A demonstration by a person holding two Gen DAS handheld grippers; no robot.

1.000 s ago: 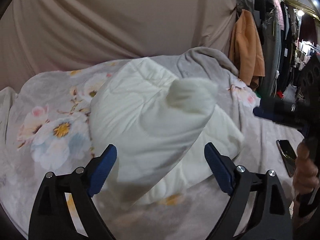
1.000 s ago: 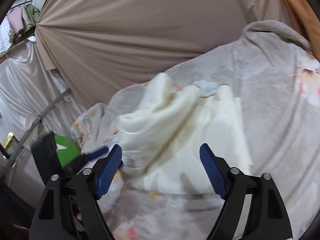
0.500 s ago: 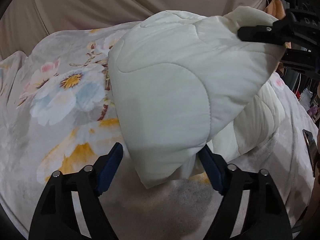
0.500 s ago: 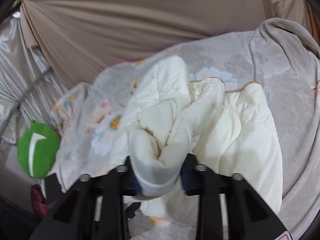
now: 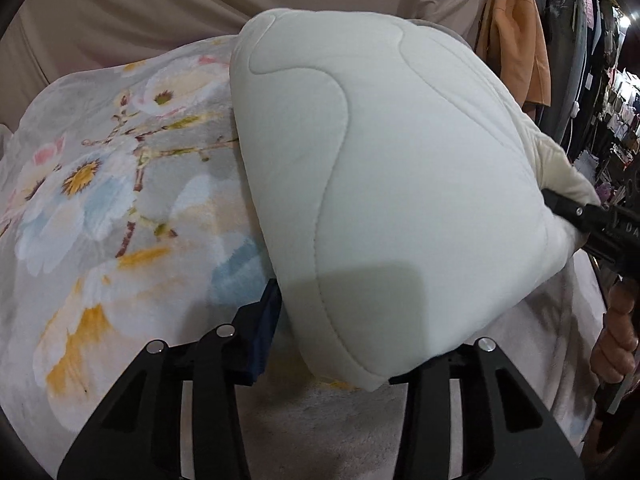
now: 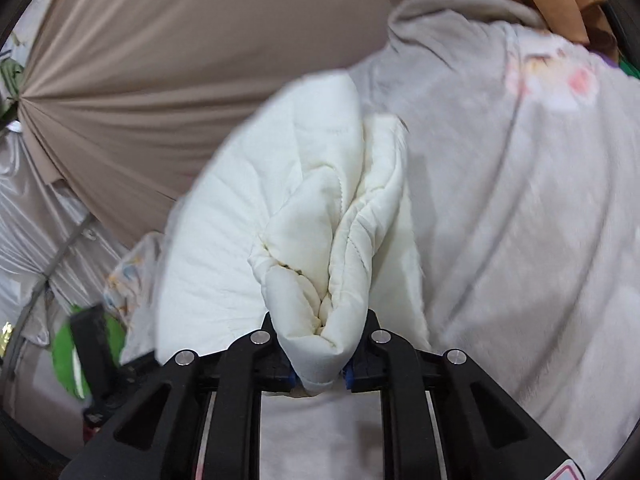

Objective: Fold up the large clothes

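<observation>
A thick white quilted garment (image 5: pixel 400 180) is held up over a flowered blanket (image 5: pixel 100 200). In the left wrist view its lower corner hangs between the jaws of my left gripper (image 5: pixel 348 336), which are closing. The blue left pad (image 5: pixel 266 328) stands beside the cloth and the other pad is hidden behind it. My right gripper (image 6: pixel 319 376) is still closing, its pads squeezing a bunched fold of the garment (image 6: pixel 304 208). In the left wrist view the right gripper (image 5: pixel 576 216) pinches the garment's right corner, with a hand (image 5: pixel 616 340) below it.
A beige curtain (image 5: pixel 140 12) hangs behind the bed. An orange garment (image 5: pixel 516 52) and dark clothes hang at the right. In the right wrist view the grey blanket (image 6: pixel 500 220) fills the right side and a green object (image 6: pixel 64 356) lies low at the left.
Both grippers have sunk toward the bed. The right gripper went from wide open to clamped on a bunched fold. The left jaws have narrowed around the garment's lower corner.
</observation>
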